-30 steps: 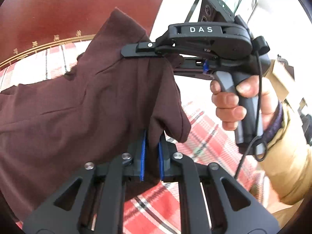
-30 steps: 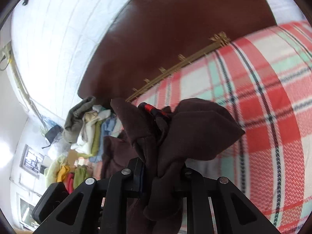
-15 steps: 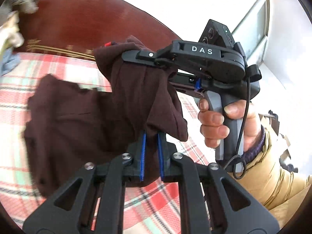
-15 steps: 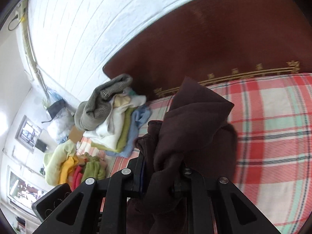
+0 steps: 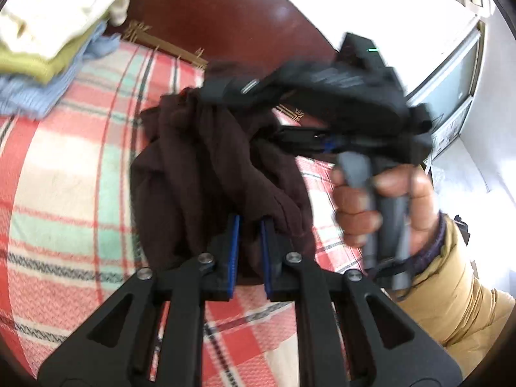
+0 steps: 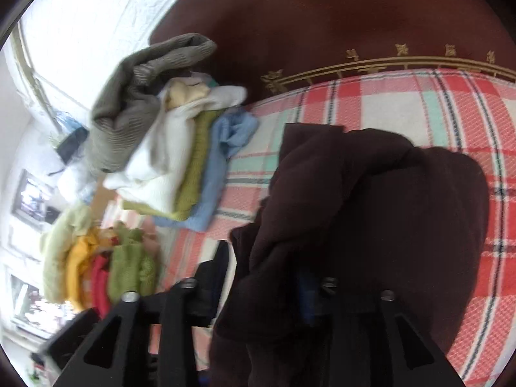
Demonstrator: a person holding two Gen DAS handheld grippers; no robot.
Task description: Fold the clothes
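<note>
The left tongs (image 5: 248, 251) are clenched on a bunched fold of a dark brown garment (image 5: 209, 174), the cloth pinched between their blue-edged pads. The garment hangs in a crumpled bundle above a bed covered by a red, white and mint plaid blanket (image 5: 64, 177), with its upper edge draped over the fingers of the right tongs (image 5: 222, 88), which a person's hand (image 5: 380, 206) in a tan sleeve grips by the handle.

In the right wrist view, the right tongs (image 6: 261, 277) have just been opening: their jaws stand well apart, and the brown garment (image 6: 371, 200) lies loosely between and over them, covering the right finger, so the pads no longer press it. Part of the cloth spreads onto the plaid blanket (image 6: 451, 113) beyond.

Near the dark red headboard (image 6: 322, 16) with its gold trim, a stack of folded clothes (image 6: 180, 154) sits on the bed, grey, white, olive and light blue layers one upon another. Farther off lies a heap of unfolded clothes (image 6: 96, 258) in yellow, red and green.
</note>
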